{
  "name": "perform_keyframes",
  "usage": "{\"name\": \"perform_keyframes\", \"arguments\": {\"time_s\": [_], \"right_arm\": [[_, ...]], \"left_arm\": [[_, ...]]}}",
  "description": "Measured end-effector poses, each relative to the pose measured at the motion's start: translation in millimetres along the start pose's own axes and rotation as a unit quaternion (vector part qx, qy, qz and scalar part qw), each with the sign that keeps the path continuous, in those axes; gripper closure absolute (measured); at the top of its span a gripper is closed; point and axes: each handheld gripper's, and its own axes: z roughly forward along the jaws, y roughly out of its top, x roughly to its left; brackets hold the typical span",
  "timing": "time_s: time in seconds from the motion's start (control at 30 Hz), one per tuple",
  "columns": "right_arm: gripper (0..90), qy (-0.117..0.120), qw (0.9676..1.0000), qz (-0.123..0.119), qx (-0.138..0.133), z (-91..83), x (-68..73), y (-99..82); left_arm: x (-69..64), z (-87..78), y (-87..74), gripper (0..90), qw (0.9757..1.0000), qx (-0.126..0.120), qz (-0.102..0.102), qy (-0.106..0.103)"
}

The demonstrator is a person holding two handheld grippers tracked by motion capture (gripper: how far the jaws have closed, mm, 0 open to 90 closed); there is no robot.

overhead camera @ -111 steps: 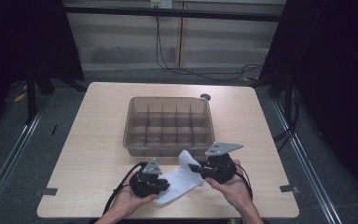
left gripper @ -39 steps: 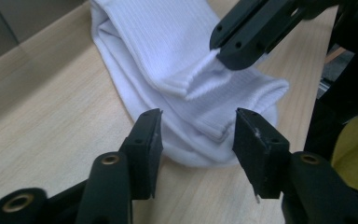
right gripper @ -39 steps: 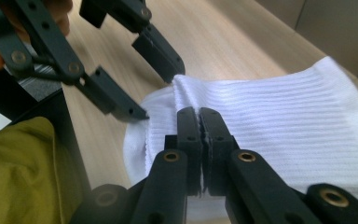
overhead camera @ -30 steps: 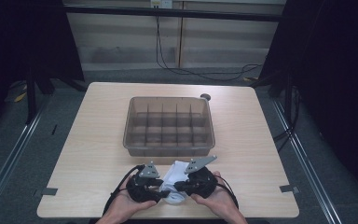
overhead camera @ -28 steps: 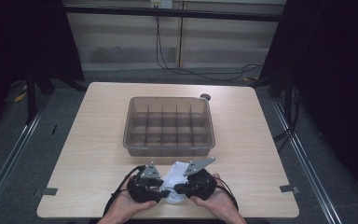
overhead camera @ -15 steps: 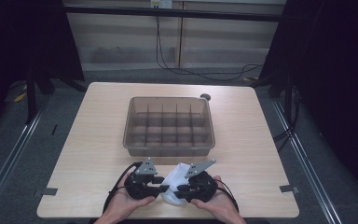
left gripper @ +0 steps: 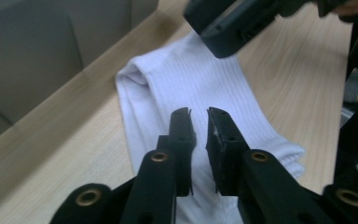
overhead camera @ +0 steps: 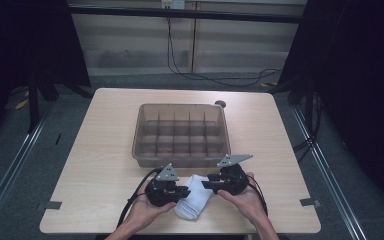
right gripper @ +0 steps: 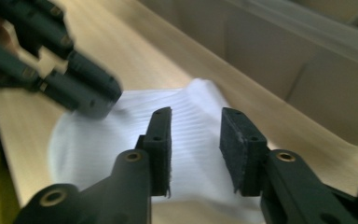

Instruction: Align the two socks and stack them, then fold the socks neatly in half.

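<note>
Dark room with grey floor, black curtains at both sides of the high view, cables on the floor at the top. Light wooden desk (overhead camera: 105, 150) in the middle of the frame. Brown see-through box (overhead camera: 182, 134) with small compartments at the desk centre, no contents visible.

White folded sock (overhead camera: 194, 195) lying flat on the desk in the lower middle of the high view, just below the box and between the two grippers. Ribbed fabric, seen clearly in both gripper views (left gripper: 191, 88) (right gripper: 121, 144).

Left gripper (overhead camera: 181, 191) at the lower left of the sock, held in a hand, above the sock's edge. Jaws nearly together after just closing, narrow gap, no fabric pinched between them, sock lying underneath.

Right gripper (overhead camera: 207, 183) at the sock's right side, held in the other hand. Jaws just opening, clear gap, released, sock visible below them, not held.

Grey three-cornered plate on top of each gripper. Cable trailing from each toward the bottom edge.
</note>
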Motion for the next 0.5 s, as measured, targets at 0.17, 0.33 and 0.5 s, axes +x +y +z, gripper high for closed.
{"name": "perform_keyframes", "arguments": {"time_s": [0.17,0.33,0.5], "right_arm": [[51.6,-0.012,0.9997,0.017,0.013,10.3,-11.5,0.8],[43.3,-0.013,0.999,0.022,0.036,23.6,-16.0,-3.1],[42.4,-0.006,0.9986,0.024,0.047,30.1,-15.8,-4.8]], "left_arm": [[-4.9,9.4,-6.2,82.0,0.9998,0.015,0.01,0.002],[-5.8,9.1,-8.0,81.9,0.9997,0.022,0.01,0.002],[-7.4,9.8,-8.1,81.9,0.9996,0.023,0.015,0.006]]}}
